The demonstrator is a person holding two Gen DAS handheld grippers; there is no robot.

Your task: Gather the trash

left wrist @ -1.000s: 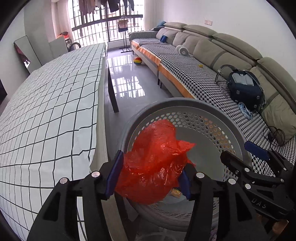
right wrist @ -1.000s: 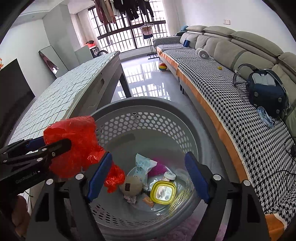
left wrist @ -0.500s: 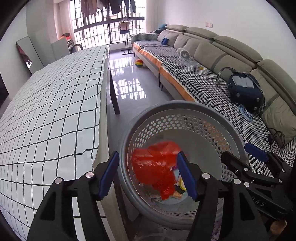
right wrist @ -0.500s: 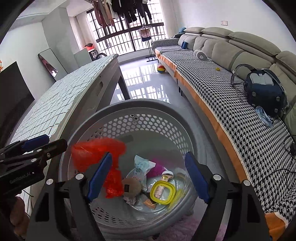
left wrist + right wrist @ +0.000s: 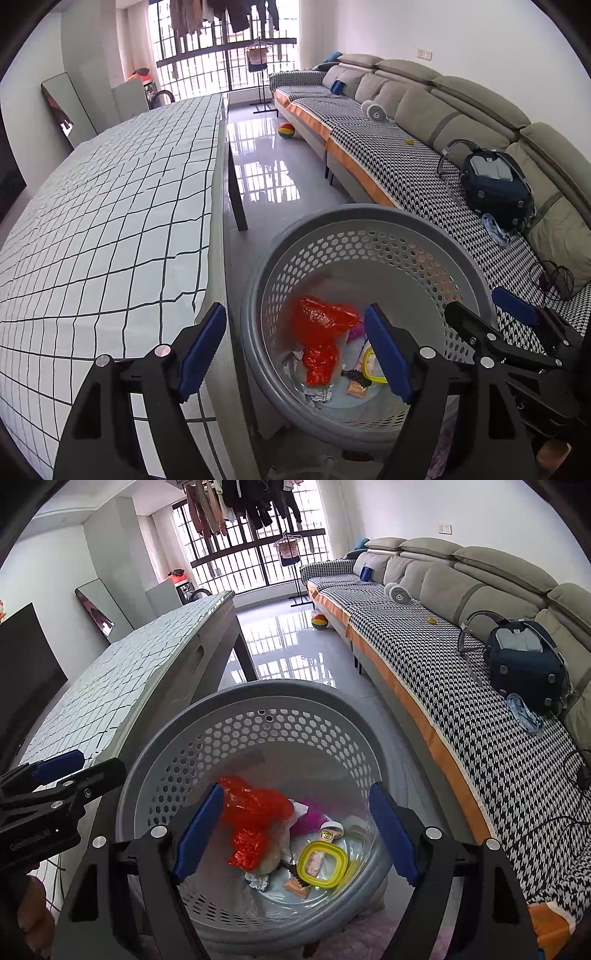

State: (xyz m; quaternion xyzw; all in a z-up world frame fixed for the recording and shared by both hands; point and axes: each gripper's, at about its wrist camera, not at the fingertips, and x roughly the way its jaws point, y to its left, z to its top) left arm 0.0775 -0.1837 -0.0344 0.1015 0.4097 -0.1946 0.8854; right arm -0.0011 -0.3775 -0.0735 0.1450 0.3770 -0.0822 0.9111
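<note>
From our right wrist view we look almost straight down into the grey perforated basket (image 5: 258,716) and can make out a yellow-rimmed lid (image 5: 322,864), a scrap of foil (image 5: 258,880) and a small orange piece (image 5: 295,888) on its bottom; the left wrist view hides most of that behind its own finger and instead shows the wide gridded tablecloth (image 5: 103,229) filling the left of the frame. The red plastic bag (image 5: 320,338) lies crumpled and glossy inside the basket, left of centre, resting on the other rubbish, free of both tools. Our left gripper (image 5: 295,349) has just been opening and stands spread with nothing between its pads; the right gripper (image 5: 295,829) is spread too, empty, above the basket. At right runs the houndstooth sofa (image 5: 461,686) with a dark blue bag (image 5: 524,664) on it; a striped ball (image 5: 286,130) sits on the floor at upper centre
</note>
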